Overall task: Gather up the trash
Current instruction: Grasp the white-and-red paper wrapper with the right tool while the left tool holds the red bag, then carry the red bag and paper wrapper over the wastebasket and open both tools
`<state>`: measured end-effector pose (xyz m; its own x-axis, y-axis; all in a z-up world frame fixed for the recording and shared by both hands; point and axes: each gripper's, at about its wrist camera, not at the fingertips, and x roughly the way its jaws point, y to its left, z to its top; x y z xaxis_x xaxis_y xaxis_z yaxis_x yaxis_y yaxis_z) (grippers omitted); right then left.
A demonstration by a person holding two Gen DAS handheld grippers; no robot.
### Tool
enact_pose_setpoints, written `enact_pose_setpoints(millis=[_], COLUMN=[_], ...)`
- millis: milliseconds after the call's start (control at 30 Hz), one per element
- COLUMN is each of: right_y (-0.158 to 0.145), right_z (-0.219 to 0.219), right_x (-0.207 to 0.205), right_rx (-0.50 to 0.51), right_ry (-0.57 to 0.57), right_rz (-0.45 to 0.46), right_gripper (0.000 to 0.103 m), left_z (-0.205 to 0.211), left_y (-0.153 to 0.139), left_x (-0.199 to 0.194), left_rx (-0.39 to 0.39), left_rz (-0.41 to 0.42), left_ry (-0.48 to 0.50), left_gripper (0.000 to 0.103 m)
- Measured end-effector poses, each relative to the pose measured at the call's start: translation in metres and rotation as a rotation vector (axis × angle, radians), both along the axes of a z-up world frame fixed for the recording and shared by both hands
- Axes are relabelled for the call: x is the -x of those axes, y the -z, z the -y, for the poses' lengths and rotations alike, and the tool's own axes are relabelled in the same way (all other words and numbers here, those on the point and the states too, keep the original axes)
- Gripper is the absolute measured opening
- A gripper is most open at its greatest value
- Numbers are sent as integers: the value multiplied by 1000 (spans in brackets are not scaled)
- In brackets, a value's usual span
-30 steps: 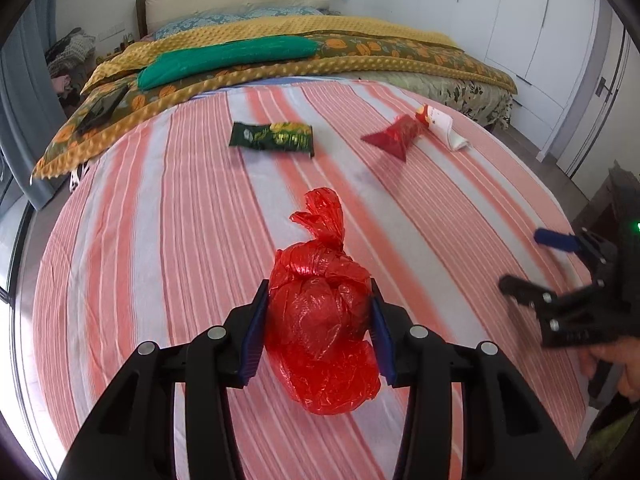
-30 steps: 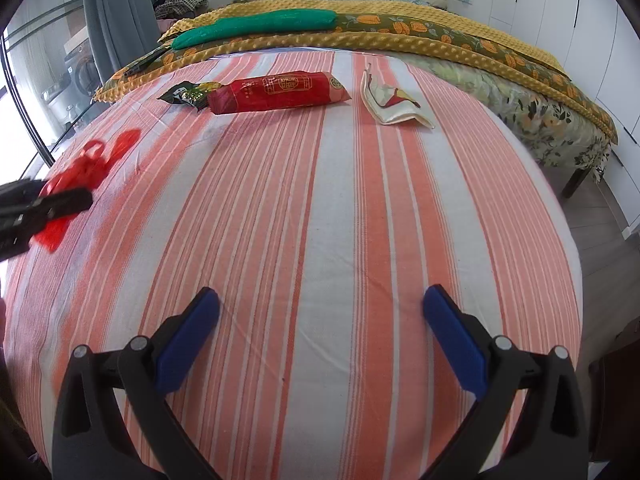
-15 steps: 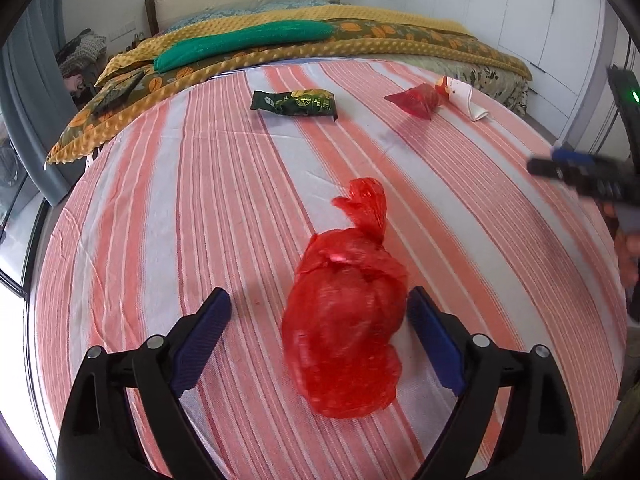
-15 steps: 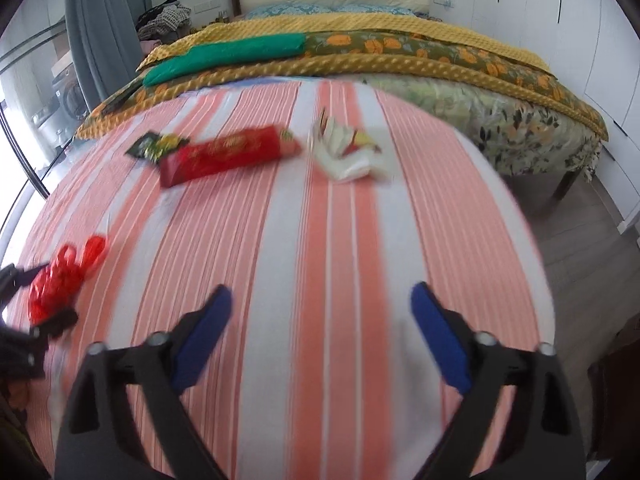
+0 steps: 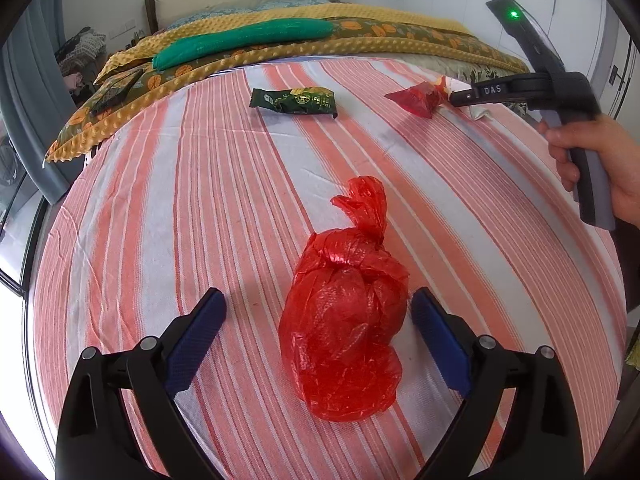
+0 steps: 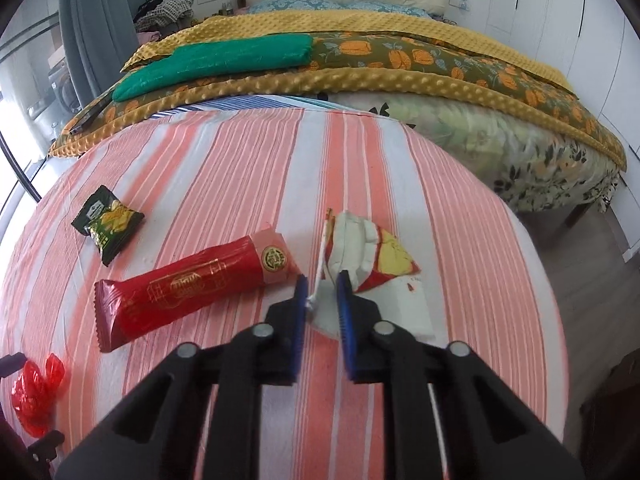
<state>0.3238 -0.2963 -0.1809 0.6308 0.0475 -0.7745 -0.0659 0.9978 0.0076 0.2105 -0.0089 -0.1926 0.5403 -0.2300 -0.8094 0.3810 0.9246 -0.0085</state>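
Observation:
A knotted red plastic bag (image 5: pixel 344 308) lies on the striped cloth between the wide-open jaws of my left gripper (image 5: pixel 319 316), untouched; it also shows in the right wrist view (image 6: pixel 36 394). My right gripper (image 6: pixel 322 284) has its jaws close together around the edge of a torn white, red and yellow wrapper (image 6: pixel 368 252); whether it pinches it is unclear. A long red snack packet (image 6: pixel 192 280) lies just left of it, and a green snack packet (image 6: pixel 106 226) farther left. In the left wrist view the right gripper (image 5: pixel 460 96) sits by the red packet (image 5: pixel 418 98), with the green packet (image 5: pixel 294 101) to the left.
The striped cloth covers a round surface (image 6: pixel 460 208). A bed with a yellow blanket (image 6: pixel 360 76) and a green bundle (image 6: pixel 224 60) stands behind. White wardrobes (image 5: pixel 560 20) are at the right, a grey curtain (image 6: pixel 96 20) at the left.
My left gripper has opened and let go of the red bag, which now lies on the cloth. My right gripper has moved forward to the torn wrapper and narrowed its jaws.

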Motion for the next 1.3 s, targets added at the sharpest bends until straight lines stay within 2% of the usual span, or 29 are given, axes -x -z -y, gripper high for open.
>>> enact_pose_setpoints(millis=[167,400,667,733,833,900,933,1000,1033,1067,1100,1133,1300], right_y=[-14,-29,-22,-20,-20,-21,-21,-24,-25,-26,-27,-28,-34], right_z=[-1,-9,-33,-35,-31,-28,-26,-21,-18,-15,-11,-7,22], right_x=[31,108,175,190,205,213,215,221,224,226,228,230,247], right_rx=[-26,-86,-103,-111,-141,-163,-170,-196,-206,-211,-219,-229,-292], right_ry=[-38,-117,-178,-178,-164,-157,-155,-146,-144,-140,-133,-126,-83], right_rz=[22,30,10,11,13,16,17,24,27,30,36,40,63], right_gripper=[6,6,6,6,6,6,6,6,6,6,6,6,6], left_z=[1,1,1,-2,-12,-12,-10,-6,-3,0,2,5,18], left_y=[1,1,1,0,-5,-8,-9,-12,-15,-17,-18,-19,-38], left_x=[0,-1,-2,-1,2,4,5,5,5,4,3,2,14], left_rx=[-6,-10,-10,19,132,155,144,136,142,142,134,118,180], left_rz=[1,1,0,-7,-16,-15,-8,2,3,5,7,8,16], left_ry=[0,-3,-3,7,51,67,75,89,98,103,105,105,123], left_gripper=[94,95,96,97,97,97,95,81,77,68,50,43,42])
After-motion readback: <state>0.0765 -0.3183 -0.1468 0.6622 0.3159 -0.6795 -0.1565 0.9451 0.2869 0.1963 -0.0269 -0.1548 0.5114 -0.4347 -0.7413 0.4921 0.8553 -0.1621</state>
